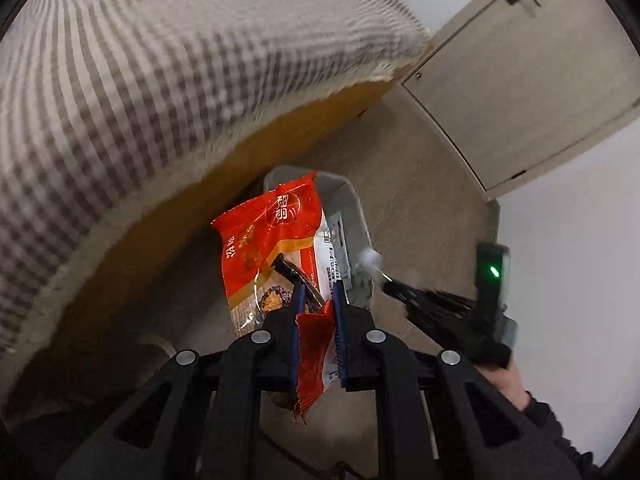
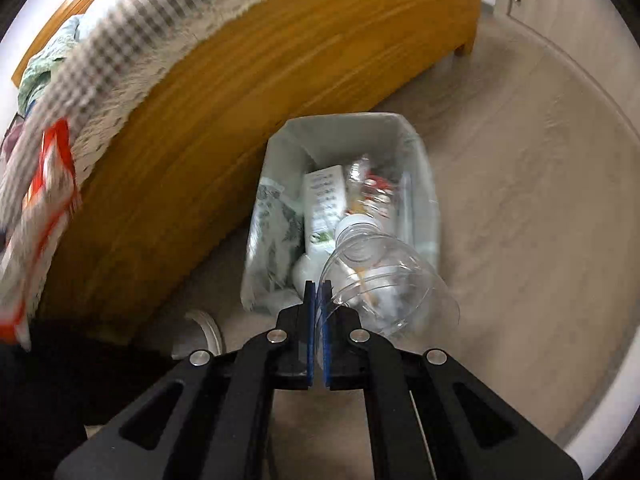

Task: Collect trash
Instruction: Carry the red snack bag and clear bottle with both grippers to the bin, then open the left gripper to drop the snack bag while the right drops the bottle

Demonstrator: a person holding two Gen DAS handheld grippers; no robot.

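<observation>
My left gripper (image 1: 318,286) is shut on a red and white snack wrapper (image 1: 276,240), which hangs over the grey trash bin (image 1: 354,204) on the floor beside the bed. My right gripper (image 2: 319,286) is shut on the cut edge of a clear plastic bottle (image 2: 380,272), held above the same trash bin (image 2: 424,168). The bin holds a white carton (image 2: 324,200), crumpled paper and other wrappers. In the left wrist view the right gripper (image 1: 386,280) appears at right, black, with a green light, above the bin's near side.
A wooden bed frame (image 2: 248,92) with a checked blanket (image 1: 160,60) runs along the left. A beige cabinet door (image 1: 532,80) stands at the far right. A round white object (image 2: 204,332) lies on the floor by the bed. A person's hand (image 1: 508,384) holds the right gripper.
</observation>
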